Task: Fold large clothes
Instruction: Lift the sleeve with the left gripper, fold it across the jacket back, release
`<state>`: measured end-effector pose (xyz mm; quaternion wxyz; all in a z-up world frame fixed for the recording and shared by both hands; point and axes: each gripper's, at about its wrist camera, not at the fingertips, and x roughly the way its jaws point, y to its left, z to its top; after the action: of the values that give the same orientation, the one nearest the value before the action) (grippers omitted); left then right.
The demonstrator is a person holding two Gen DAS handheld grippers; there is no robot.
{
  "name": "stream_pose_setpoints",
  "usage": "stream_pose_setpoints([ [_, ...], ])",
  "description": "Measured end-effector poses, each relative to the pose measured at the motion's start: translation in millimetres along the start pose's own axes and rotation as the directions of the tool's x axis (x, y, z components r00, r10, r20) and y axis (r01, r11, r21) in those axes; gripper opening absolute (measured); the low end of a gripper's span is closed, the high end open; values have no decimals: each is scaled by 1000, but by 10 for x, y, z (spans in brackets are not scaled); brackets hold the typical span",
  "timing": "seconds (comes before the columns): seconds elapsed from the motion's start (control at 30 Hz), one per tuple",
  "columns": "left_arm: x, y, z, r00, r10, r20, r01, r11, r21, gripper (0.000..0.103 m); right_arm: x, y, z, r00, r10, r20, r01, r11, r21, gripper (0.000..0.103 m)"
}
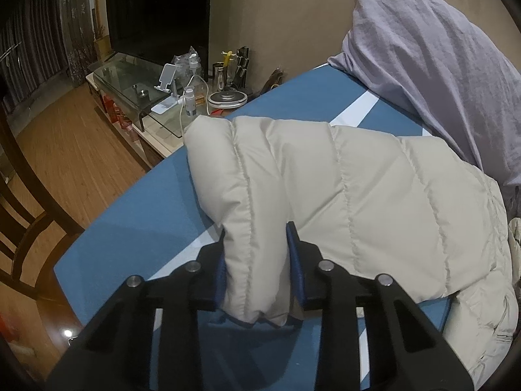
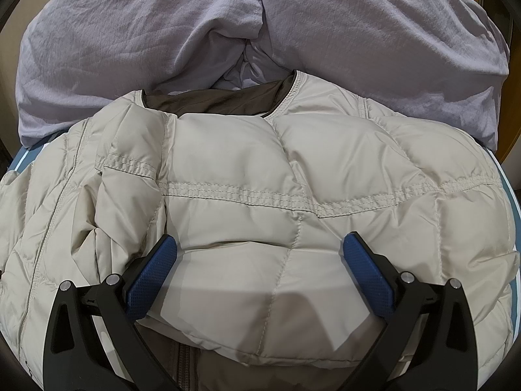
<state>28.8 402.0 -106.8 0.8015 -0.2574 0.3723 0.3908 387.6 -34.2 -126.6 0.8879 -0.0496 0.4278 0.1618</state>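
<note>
Left hand-held gripper (image 1: 257,260): blue pads clamped on the cuff end of the sleeve (image 1: 247,228) of a cream quilted jacket (image 1: 374,202), fabric squeezed between both fingers, cuff poking out below the pads. Sleeve stretched out from the jacket body toward the left edge of the blue surface (image 1: 130,228), resting on it. White stripes crossing the blue cover. Right hand-held gripper (image 2: 260,260): fingers spread wide apart, hovering over the jacket body (image 2: 260,169), nothing between the pads; contact with the fabric cannot be told. Jacket lying flat across the surface, brown lining showing at the collar (image 2: 221,102) on the far side, zipper visible at the near edge. Lilac garment (image 2: 162,32) heaped along the far edge, touching the jacket collar. Beyond the far left corner: glass stand (image 1: 130,84) with bottles and a phone holder, dark screen (image 1: 156,9) behind, wooden floor (image 1: 65,137), chair (image 1: 22,211) at left.
</note>
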Motion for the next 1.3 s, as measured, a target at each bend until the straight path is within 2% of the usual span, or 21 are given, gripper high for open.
stream_pose_setpoints([
  [0.17,-90,-54,72,1000,-1,-3,1,1000,-18,20,1,-6,3,1000,2,1,-2,1000,1,102],
  [0.3,-254,-202,185,1000,-7,23,8,1000,-5,18,-21,-27,4,1000,5,-1,-5,1000,-4,102],
  [0.5,-669,-645,343,992,-88,91,83,995,49,18,-212,-132,-23,1000,27,-11,-27,1000,-14,102],
  [0.57,-804,-821,365,985,-132,108,125,990,66,17,-330,-210,-38,999,35,-7,-35,999,-9,102],
  [0.63,-996,-1072,386,971,-202,129,191,977,93,17,-476,-325,-53,1000,31,1,-31,999,-8,102],
  [0.73,-1248,-1520,367,941,-310,135,291,946,143,17,-648,-516,-88,1000,21,18,-21,1000,-4,102],
  [0.8,-1371,-1835,300,926,-351,138,323,927,192,17,-766,-696,-149,1000,13,25,-13,1000,14,102],
  [0.93,-1558,-2615,69,886,-453,99,405,860,309,17,-883,-1046,-307,1000,11,13,-12,998,60,102],
  [1.07,-1605,-3301,-193,858,-513,31,461,795,396,17,-941,-1298,-456,1000,-14,7,13,996,83,102],
  [1.13,-1587,-3628,-356,850,-527,-9,478,764,433,17,-973,-1394,-523,1000,-28,13,27,996,90,102],
  [1.2,-1561,-3832,-525,849,-527,-33,481,746,461,16,-966,-1468,-576,999,-38,12,36,995,94,102],
  [1.3,-1431,-4187,-818,862,-500,-80,466,722,511,16,-933,-1550,-632,999,-49,10,48,994,95,102],
])
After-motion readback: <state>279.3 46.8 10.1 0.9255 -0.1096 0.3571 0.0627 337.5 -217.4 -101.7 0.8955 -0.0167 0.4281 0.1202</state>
